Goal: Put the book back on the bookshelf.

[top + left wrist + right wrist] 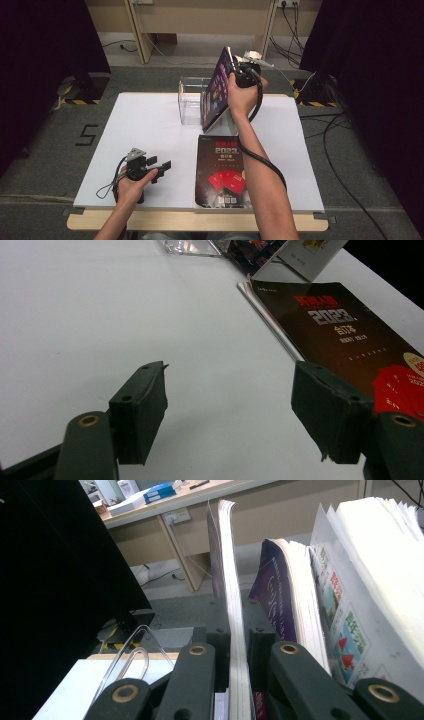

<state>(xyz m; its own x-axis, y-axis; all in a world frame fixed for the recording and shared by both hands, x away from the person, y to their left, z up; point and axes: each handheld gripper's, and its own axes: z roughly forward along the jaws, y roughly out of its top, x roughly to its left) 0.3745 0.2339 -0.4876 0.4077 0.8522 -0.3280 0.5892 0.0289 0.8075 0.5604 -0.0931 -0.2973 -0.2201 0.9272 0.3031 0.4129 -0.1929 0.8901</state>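
At the far side of the table (150,120), the right gripper (243,75) pinched a magazine (220,87) by its top edge, tilted over the clear holder (189,100). It could have slipped or snagged the neighbouring magazines. The left gripper (150,167) rested near-left, jaws spread and empty, beside the flat black magazine (221,170).

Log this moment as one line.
right gripper: shut on purple magazine, tilted at clear holder | left gripper: open, over table | black magazine: flat
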